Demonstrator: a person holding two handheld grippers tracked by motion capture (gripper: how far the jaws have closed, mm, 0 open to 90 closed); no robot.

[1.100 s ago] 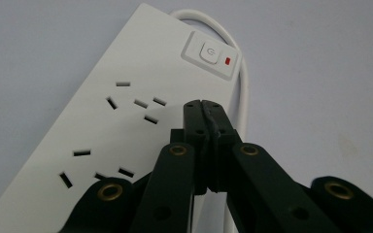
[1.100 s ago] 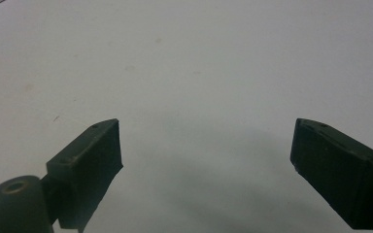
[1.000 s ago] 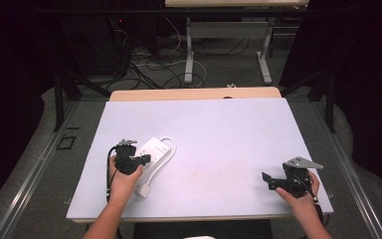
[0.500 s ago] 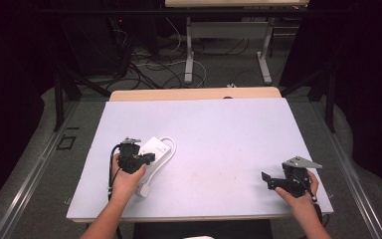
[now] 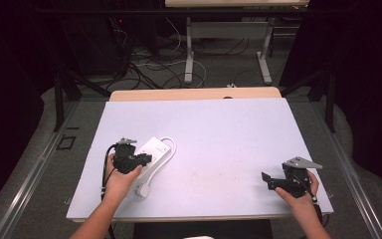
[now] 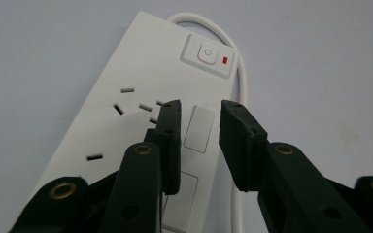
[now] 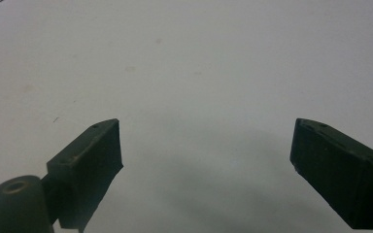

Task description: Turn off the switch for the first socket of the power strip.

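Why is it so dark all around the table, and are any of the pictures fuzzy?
High view: the light falls on the table, and the room behind stays dim. Left gripper view: the power strip looks sharp, its red light glowing. Right gripper view: a soft grey shadow lies between the right gripper jaws, which look slightly blurred.

The right claw (image 7: 206, 160) hangs with jaws spread wide over the bare pale table (image 7: 199, 63).

Power strip (image 5: 151, 155) lies on table (image 5: 219, 129), left of centre. Left gripper (image 5: 138, 160) sits over the strip; right gripper (image 5: 271, 180) far right of it.
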